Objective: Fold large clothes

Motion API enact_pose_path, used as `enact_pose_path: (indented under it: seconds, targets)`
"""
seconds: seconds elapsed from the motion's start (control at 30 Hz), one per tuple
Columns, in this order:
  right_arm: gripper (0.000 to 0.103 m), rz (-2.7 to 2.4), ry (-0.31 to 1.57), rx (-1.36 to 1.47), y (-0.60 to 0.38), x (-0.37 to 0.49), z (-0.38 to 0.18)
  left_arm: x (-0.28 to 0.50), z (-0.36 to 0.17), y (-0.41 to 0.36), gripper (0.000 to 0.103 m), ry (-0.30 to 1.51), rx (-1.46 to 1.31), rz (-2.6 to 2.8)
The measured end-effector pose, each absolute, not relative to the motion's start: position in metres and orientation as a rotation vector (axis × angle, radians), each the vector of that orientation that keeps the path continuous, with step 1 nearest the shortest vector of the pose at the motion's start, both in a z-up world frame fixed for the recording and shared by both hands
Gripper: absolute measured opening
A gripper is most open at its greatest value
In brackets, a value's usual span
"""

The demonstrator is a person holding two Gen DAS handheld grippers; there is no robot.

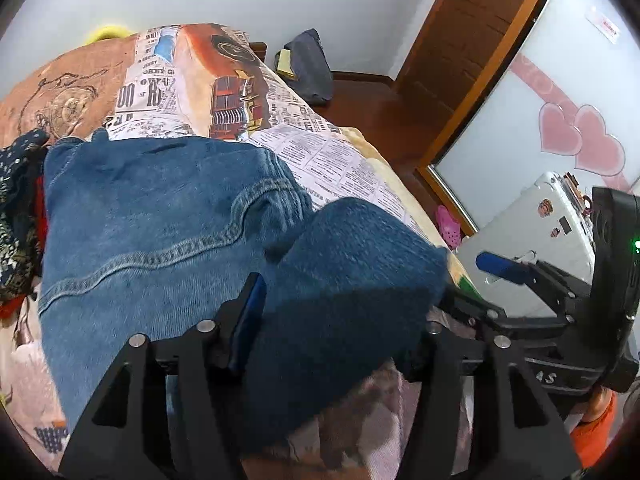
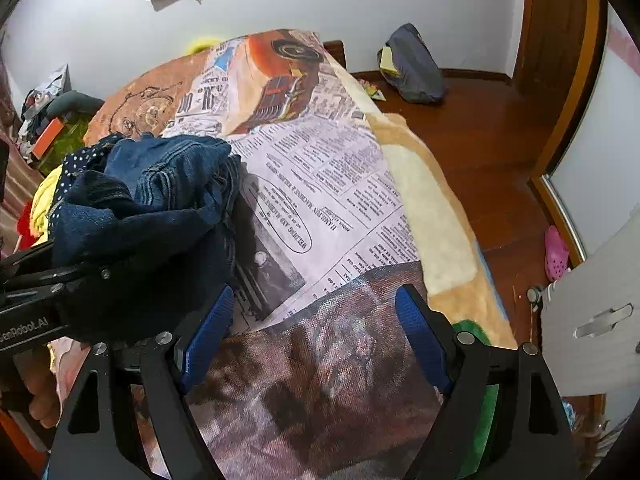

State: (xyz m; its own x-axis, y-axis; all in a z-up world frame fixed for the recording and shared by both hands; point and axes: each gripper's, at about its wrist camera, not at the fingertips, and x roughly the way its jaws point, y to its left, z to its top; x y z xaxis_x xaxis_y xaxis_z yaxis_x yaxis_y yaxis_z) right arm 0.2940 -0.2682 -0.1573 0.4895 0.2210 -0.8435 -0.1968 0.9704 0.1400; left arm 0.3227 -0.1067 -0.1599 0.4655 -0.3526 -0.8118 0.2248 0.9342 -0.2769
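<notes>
Blue denim jeans (image 1: 160,220) lie spread on the bed in the left wrist view, with one part (image 1: 352,288) lying folded between my left gripper's jaws. My left gripper (image 1: 340,312) stands wide open around that denim; only its left blue pad (image 1: 250,316) shows. In the right wrist view the jeans (image 2: 160,200) bunch up at the left, draped over the left gripper's body (image 2: 36,292). My right gripper (image 2: 316,332) is open and empty above the printed bedspread (image 2: 320,208), just right of the denim.
A pile of other clothes (image 1: 16,216) lies at the bed's left. The bed's right edge drops to a wooden floor (image 2: 480,140) with a dark bag (image 2: 416,68), a pink shoe (image 2: 556,254) and a white case (image 1: 532,224).
</notes>
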Motion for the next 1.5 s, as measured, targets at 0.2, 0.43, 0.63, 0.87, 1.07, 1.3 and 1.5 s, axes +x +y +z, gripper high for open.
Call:
enact_pose_path:
  seconds: [0.2,0.43,0.63,0.87,1.07,1.3,1.5]
  targets:
    - [0.08,0.277,0.964,-0.014,-0.259,0.284,-0.14,0.295,-0.126,-0.1,0.068,1.007,-0.155,-0.445]
    - [0.08,0.346,0.878,-0.019,-0.239,0.275,-0.113,0.268,-0.08,-0.049,0.092,0.813,-0.137,-0.336]
    - [0.08,0.465,0.878,-0.014,-0.206,0.284,-0.113,0.269,-0.11,-0.005,0.093,0.849,-0.025,-0.125]
    - [0.08,0.525,1.062,-0.109,-0.172,0.32,-0.159,0.269,-0.173,0.021,0.093,1.0,-0.018,-0.077]
    - [0.081,0.475,1.12,-0.105,-0.196,0.323,-0.186,0.253,-0.197,0.023,0.094,0.973,-0.025,-0.091]
    - [0.083,0.488,1.121,-0.136,-0.194,0.314,-0.174,0.252,-0.2,0.027,0.094,0.972,-0.066,-0.091]
    - [0.083,0.53,1.068,-0.17,-0.167,0.327,-0.168,0.25,-0.202,0.03,0.096,0.974,-0.112,-0.091]
